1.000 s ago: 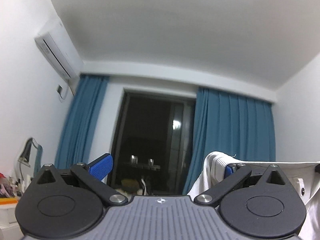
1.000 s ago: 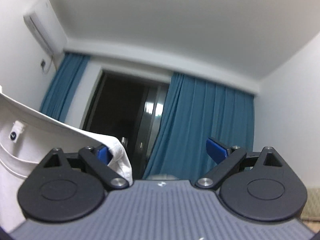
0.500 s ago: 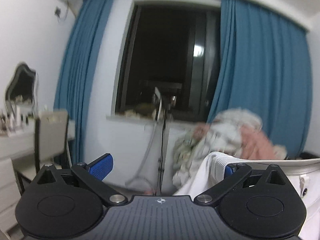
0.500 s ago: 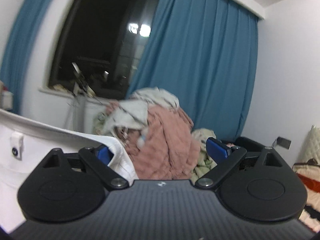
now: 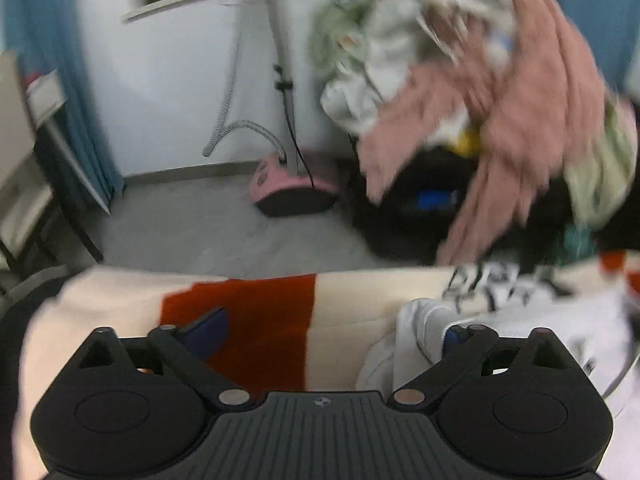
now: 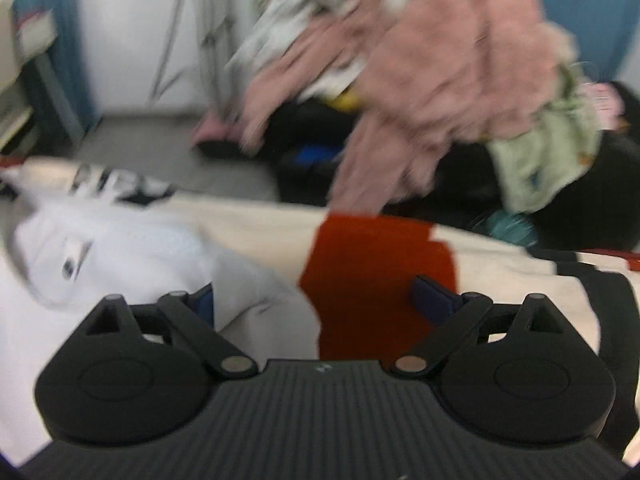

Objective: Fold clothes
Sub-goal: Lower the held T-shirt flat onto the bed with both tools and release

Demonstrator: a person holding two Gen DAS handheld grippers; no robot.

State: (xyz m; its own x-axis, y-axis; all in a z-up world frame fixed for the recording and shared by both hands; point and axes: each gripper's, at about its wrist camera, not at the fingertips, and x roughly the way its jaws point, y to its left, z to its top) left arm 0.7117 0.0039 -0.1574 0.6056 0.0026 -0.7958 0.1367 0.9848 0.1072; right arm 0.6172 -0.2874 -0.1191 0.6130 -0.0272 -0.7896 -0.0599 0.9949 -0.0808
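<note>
A white T-shirt with black lettering hangs between my two grippers over a cream and red blanket. My left gripper has its jaws wide apart, and the shirt's ribbed edge is draped over its right finger. In the right wrist view the same shirt is draped over the left finger of my right gripper, whose jaws are also wide apart. Neither gripper is clamped on the cloth.
A heap of pink, white and green clothes lies on a dark chair beyond the blanket, also seen from the right wrist. A pink garment steamer stands on the grey floor. A chair stands at the left.
Both grippers have swung down from pointing at the ceiling and window to pointing at the blanket and floor, carrying the white shirt down with them. The jaws have stayed apart.
</note>
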